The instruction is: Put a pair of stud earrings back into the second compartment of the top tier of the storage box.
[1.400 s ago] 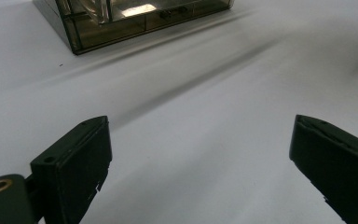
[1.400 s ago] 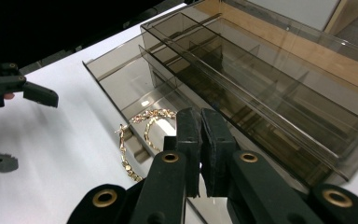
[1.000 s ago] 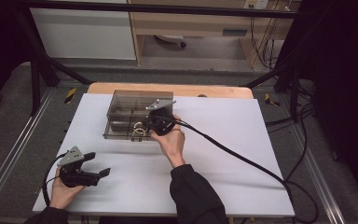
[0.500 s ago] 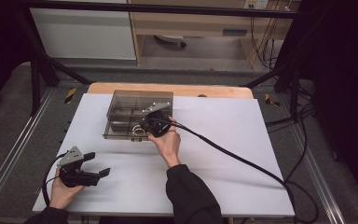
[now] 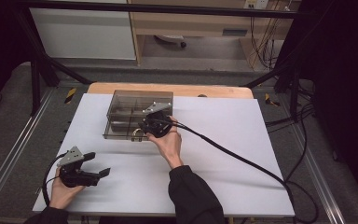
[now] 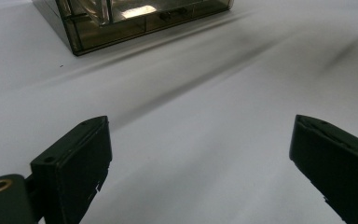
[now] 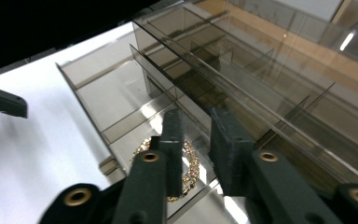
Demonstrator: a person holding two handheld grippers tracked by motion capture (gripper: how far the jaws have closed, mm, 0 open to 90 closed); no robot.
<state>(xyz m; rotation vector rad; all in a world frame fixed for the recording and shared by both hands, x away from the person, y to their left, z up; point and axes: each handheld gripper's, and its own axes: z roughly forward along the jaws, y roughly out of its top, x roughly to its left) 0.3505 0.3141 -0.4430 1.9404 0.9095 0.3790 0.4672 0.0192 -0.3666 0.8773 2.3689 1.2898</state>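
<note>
- Right gripper (image 7: 193, 140): jaws a narrow gap apart, just been opening, nothing clamped between them; poised over the gold bracelet (image 7: 189, 161).
- Gold bracelet: lying in a front compartment of the smoky clear organizer box (image 5: 121, 112).
- Left gripper (image 5: 95, 165): jaws spread wide, empty, near the front edge of the white table (image 5: 223, 126), well apart from the box.

Grey carpeted floor (image 5: 9, 121); black metal frame (image 5: 37, 70); pale wooden cabinet (image 5: 191, 23) behind; white-covered wooden tabletop (image 5: 223, 116); dim surroundings.
</note>
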